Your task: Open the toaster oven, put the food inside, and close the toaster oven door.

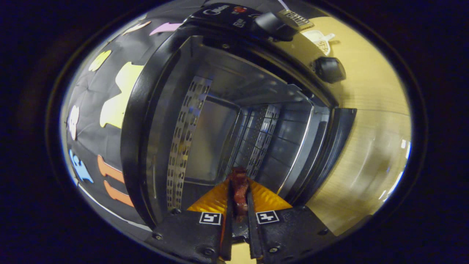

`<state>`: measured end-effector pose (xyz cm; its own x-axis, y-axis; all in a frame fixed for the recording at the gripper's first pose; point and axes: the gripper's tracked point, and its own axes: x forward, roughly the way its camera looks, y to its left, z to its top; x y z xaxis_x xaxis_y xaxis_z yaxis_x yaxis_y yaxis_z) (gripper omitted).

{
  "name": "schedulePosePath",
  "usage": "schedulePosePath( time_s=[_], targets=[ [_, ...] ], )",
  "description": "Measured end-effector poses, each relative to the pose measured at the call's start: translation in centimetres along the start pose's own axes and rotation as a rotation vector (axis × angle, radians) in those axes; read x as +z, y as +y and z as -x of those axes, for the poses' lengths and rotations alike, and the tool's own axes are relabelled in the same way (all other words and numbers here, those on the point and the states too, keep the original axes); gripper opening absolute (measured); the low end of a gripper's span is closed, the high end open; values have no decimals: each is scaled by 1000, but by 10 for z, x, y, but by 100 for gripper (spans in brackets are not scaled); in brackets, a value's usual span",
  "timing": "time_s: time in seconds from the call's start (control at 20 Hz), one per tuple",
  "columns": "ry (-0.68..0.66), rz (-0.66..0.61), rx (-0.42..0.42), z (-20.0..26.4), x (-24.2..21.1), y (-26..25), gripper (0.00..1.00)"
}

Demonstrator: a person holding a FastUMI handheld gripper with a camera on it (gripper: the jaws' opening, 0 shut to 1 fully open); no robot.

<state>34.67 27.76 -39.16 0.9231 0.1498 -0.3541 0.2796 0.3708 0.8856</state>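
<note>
Door's open, so step one's done: the toaster oven (234,110) gapes wide, its door (329,146) swung away toward the wooden surface (370,121). The view's rolled over, so it all looks sideways. The hand-held gripper (240,200) is nearly closed, both fingers pinching a dark reddish piece of food (240,190), prob. meat, can't tell exactly what. It's poised right at the oven mouth, food pointing into the cavity w/ the perforated side walls and wire rack (289,139) ahead. Food isn't set down yet. Left to do, I'd say: reach in, release it on the rack, back out, then shut the door.
</note>
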Motion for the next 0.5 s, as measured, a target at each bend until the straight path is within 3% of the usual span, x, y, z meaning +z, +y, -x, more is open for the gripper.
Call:
schedulePosePath(
  time_s=[0.1, 0.25, 0.5],
  targets=[
    [-6, 138, -45, -1, 0, -6, 33],
    [-37, 356, -87, 4, 13, -8, 39],
    [-46, 598, -125, 18, 14, -8, 95]
  ],
)
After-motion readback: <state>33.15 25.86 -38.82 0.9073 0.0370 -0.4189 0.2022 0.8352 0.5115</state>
